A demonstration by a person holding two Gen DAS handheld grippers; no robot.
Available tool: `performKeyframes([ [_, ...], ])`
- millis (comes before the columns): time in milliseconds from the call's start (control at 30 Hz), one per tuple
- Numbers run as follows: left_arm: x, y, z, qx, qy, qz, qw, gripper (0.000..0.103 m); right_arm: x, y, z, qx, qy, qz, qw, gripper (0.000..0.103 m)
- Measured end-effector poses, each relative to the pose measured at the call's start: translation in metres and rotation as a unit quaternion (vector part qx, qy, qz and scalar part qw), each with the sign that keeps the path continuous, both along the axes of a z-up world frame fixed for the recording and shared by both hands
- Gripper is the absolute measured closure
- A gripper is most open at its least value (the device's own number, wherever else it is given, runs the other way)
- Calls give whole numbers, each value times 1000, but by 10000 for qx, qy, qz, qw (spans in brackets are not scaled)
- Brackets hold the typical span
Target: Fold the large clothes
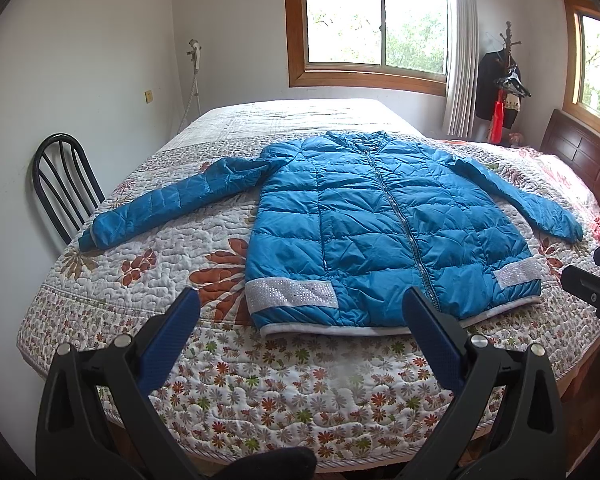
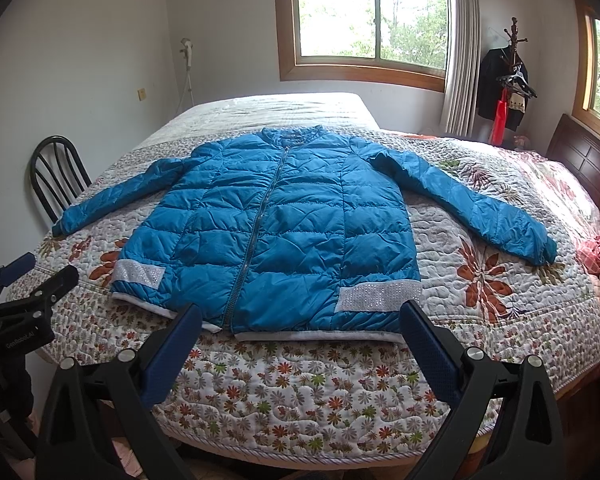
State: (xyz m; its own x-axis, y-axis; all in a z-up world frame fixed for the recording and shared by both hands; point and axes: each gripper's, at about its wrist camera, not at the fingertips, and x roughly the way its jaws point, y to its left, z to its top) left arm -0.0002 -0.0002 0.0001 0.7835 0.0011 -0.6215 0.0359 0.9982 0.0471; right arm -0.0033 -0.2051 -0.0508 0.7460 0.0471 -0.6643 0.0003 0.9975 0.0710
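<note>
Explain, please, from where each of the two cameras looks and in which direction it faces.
Left wrist: sits on the left gripper, near the foot of the bed, facing the blue jacket; its open fingers frame the view, and the right gripper shows at the right edge.
Right wrist: sits on the right gripper, further right, facing the jacket; the left gripper shows at the left edge.
Shared: jacket, bed, chair, window.

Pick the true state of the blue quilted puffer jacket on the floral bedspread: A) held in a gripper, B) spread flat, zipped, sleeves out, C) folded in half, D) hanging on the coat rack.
B: the blue quilted puffer jacket lies flat with its zipper closed and both sleeves extended; both grippers are open and clear.
</note>
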Motion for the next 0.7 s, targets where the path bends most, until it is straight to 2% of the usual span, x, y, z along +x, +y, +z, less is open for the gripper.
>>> performKeyframes([
  [700, 3, 0, -1, 72, 48, 13, 10000, 3, 6, -1, -5, 59, -35, 86, 9999, 4],
])
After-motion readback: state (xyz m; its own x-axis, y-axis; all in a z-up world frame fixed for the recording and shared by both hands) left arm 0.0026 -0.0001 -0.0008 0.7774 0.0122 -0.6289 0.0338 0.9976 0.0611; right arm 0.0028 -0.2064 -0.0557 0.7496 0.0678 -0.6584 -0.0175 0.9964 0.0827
